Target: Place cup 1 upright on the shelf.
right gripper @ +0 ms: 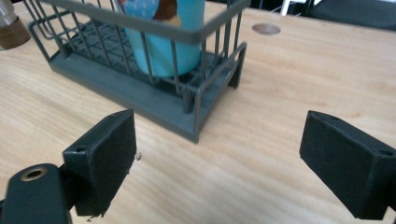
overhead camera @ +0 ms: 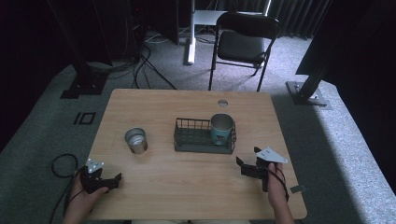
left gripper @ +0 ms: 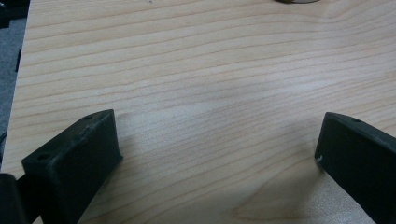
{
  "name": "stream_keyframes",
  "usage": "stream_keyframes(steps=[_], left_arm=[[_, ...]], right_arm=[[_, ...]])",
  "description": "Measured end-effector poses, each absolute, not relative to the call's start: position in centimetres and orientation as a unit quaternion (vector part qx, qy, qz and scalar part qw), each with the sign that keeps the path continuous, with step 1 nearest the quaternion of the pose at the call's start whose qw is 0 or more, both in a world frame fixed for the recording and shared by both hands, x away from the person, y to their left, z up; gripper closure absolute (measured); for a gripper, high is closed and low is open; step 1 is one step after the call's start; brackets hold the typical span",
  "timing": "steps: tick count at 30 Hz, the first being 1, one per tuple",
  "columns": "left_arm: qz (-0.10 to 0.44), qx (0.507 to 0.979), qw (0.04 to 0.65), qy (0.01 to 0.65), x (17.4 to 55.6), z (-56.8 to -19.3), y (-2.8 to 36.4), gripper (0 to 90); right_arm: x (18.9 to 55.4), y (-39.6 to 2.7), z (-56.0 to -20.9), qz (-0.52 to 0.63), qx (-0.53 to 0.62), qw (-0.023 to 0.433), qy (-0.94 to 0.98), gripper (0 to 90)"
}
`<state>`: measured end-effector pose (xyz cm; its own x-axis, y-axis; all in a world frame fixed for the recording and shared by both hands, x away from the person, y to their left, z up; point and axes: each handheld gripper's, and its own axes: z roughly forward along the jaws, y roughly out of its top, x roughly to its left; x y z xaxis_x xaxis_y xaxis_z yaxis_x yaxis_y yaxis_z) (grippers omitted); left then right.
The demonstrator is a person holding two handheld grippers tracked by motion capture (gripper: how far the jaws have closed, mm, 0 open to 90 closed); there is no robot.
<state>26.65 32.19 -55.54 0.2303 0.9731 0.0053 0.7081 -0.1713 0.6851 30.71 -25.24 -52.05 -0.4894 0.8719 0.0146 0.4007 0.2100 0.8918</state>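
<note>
A dark wire basket (overhead camera: pixel 196 138) stands at the middle of the wooden table (overhead camera: pixel 187 186). A light blue cup (overhead camera: pixel 222 127) stands upright in its right end. A short metal can (overhead camera: pixel 136 140) sits on the table to the basket's left. My left gripper (overhead camera: pixel 116 181) is low at the front left, open over bare wood (left gripper: pixel 210 84), holding nothing. My right gripper (overhead camera: pixel 246 157) is at the front right, open and apart from the basket. In the right gripper view the basket's corner (right gripper: pixel 196 98) and the cup (right gripper: pixel 163 46) lie just beyond the open right gripper (right gripper: pixel 219 133).
A round cable hole (overhead camera: pixel 222 102) is in the table's far side. A black folding chair (overhead camera: pixel 243 42) stands beyond the table. Dark frame legs (overhead camera: pixel 308 88) flank it. A black cable (overhead camera: pixel 63 164) loops on the carpet by the left hand.
</note>
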Motion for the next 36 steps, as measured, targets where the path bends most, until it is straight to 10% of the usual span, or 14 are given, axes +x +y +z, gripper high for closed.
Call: stream_keyframes(steps=[36], left_arm=[[0.231, 0.73, 0.287, 0.576, 26.6, -55.5, 32.2, 0.4]], right_arm=[[28.6, -30.2, -55.4, 0.388, 0.435, 0.2, 0.788, 10.6]])
